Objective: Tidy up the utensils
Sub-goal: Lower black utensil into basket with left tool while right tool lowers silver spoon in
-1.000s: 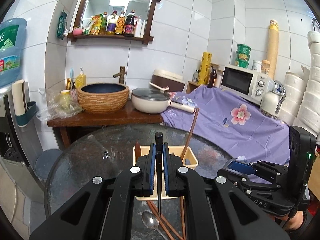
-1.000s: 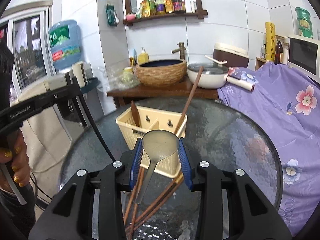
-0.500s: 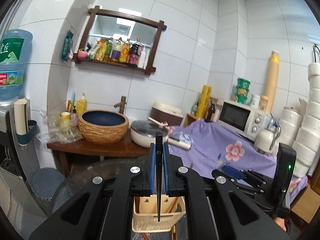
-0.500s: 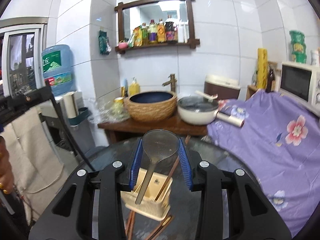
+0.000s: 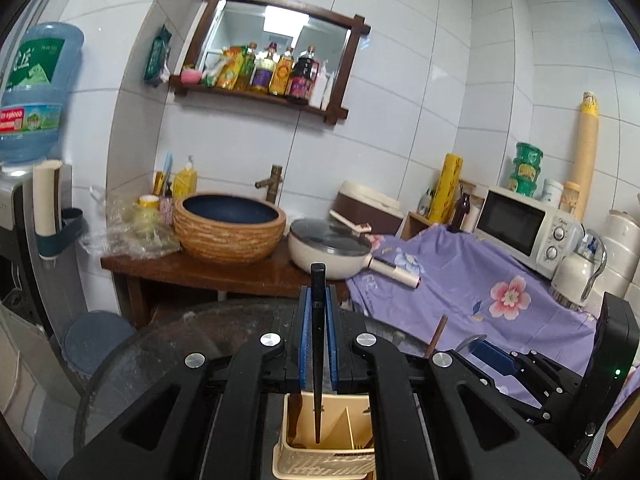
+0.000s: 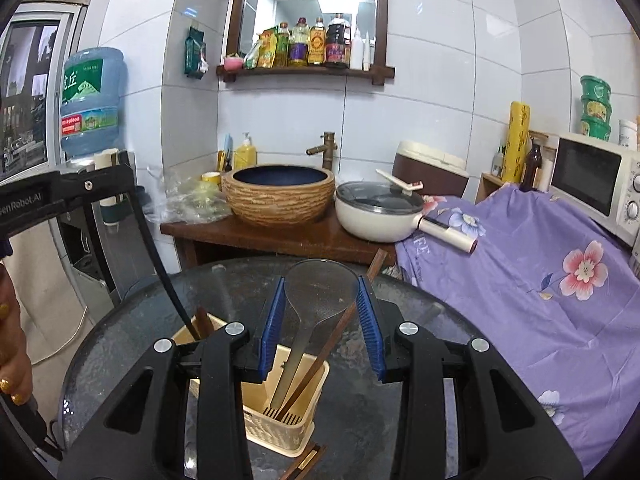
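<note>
Two grippers work over the cream plastic slotted utensil caddy (image 6: 276, 404) at lower centre. Left gripper (image 5: 318, 340) clamps a black chopstick (image 5: 318, 360); lower it vertically. Right gripper (image 6: 322, 320) grips a steel ladle (image 6: 316, 300) by its bowl; release only once the handle seats.

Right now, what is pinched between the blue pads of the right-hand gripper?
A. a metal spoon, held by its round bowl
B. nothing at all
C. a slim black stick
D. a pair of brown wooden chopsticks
A: in the right wrist view the right gripper grips the round bowl of the metal spoon, its handle hanging down into the cream plastic utensil basket.
</note>
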A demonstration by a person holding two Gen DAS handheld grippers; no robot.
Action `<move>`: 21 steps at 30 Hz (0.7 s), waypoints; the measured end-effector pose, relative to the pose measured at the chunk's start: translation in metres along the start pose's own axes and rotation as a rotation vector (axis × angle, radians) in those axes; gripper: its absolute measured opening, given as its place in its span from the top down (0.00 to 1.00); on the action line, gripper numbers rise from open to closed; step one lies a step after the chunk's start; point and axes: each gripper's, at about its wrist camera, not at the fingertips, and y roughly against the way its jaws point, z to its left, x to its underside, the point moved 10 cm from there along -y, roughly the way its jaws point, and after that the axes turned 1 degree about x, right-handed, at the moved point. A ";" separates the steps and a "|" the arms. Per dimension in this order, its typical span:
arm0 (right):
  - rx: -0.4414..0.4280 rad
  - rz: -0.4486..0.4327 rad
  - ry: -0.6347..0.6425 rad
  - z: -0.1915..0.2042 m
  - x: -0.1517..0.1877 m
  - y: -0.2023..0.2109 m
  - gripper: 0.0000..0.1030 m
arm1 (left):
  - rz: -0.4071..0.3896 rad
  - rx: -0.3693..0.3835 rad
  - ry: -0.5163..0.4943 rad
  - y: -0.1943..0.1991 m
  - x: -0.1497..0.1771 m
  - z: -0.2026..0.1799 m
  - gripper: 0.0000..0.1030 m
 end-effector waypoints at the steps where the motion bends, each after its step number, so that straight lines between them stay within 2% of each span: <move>1: -0.001 0.008 0.002 0.001 0.005 -0.004 0.64 | 0.012 -0.003 -0.005 -0.004 0.007 0.001 0.93; 14: -0.016 0.108 0.006 0.009 0.063 -0.038 0.64 | 0.126 -0.018 -0.055 -0.035 0.067 0.001 0.93; 16: -0.017 0.116 0.008 0.011 0.068 -0.040 0.64 | 0.102 -0.040 -0.078 -0.033 0.069 0.001 0.93; 21: -0.017 0.132 0.017 0.013 0.078 -0.044 0.64 | 0.106 -0.034 -0.095 -0.030 0.069 -0.003 0.93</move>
